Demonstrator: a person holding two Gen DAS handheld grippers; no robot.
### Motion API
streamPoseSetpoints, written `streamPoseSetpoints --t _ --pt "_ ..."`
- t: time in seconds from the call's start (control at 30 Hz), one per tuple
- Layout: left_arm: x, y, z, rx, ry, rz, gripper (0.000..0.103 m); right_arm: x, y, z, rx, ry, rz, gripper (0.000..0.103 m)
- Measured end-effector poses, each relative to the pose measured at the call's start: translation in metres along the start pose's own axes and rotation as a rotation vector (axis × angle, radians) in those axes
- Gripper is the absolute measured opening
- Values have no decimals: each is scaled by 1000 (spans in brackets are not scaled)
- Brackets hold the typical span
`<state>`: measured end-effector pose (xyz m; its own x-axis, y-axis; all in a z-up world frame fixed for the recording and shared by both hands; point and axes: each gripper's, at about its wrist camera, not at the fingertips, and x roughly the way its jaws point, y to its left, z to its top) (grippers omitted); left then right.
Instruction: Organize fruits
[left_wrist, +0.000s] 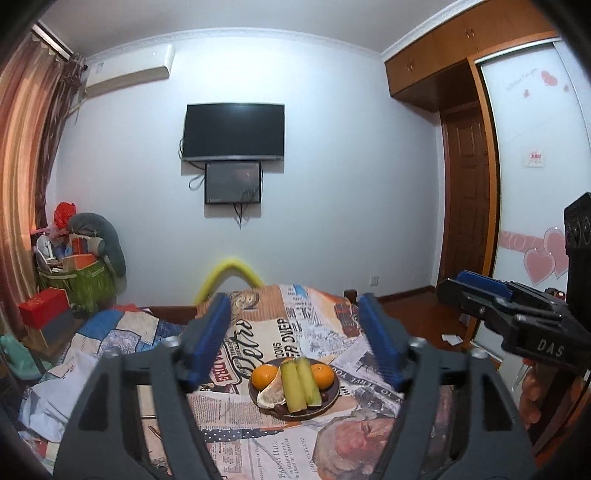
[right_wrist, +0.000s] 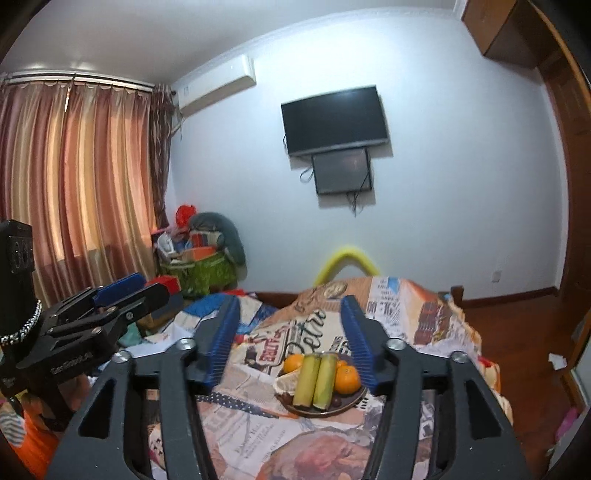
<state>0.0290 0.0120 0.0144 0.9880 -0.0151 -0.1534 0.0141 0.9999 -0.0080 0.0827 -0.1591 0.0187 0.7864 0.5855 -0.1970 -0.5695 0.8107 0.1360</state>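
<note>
Plate (left_wrist: 331, 403): dark and round, resting on the newspaper-print cloth (left_wrist: 280, 443) that covers the surface, ahead of both grippers.
Fruit: two oranges (left_wrist: 264, 375) flank two green stalk pieces (left_wrist: 301, 384) laid side by side down the middle; a pale citrus wedge (left_wrist: 272, 396) lies at the near left rim, and small dark fruits (left_wrist: 279, 408) sit at the near edge. What kind the dark fruits are cannot be told.
Arrangement: everything seen is gathered on the plate, the long pieces central and the round ones at the sides. No fruit shows loose on the cloth.
Left gripper (left_wrist: 295, 314): fingers spread wide, holding nothing, raised above and short of the plate, which shows between the blue pads (left_wrist: 207, 341).
Right gripper (right_wrist: 290, 314): fingers likewise released and empty, raised on the same line, well apart from the fruit.
Posture: both tools clear of the plate and level, likely held off so as not to disturb the pile.
Progress: judged near complete or complete, since nothing stands outside the plate.
Risk: the stalk pieces rest on rounded fruit and may roll if nudged.
</note>
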Motion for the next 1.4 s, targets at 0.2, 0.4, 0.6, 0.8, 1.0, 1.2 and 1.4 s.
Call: streamPoseSetpoints --t 0.2,0.4,0.6,0.8,1.0,1.2,1.4 --pt "-15 -4 -1 -8 -17 10 92 -3 6 -2 -21 -35 -53 85" --pt "-21 -1 -4 -20 -21 21 99 -10 11 -4 -43 -68 -120 103" --pt "-25 -1 -6 -27 -20 22 100 -10 12 -4 -37 -70 -132 103" --pt "-26 -4 -6 -20 -28 20 102 -18 13 -10 -38 -73 -135 103" --pt "-25 -5 -7 -23 -27 20 102 -18 14 -9 -39 -71 -133 103" --pt "-25 -5 -8 -25 -26 17 102 -19 14 -9 -39 -73 -134 103" --pt "-24 -5 -7 -26 -27 17 103 -20 15 -8 -38 -74 -136 103"
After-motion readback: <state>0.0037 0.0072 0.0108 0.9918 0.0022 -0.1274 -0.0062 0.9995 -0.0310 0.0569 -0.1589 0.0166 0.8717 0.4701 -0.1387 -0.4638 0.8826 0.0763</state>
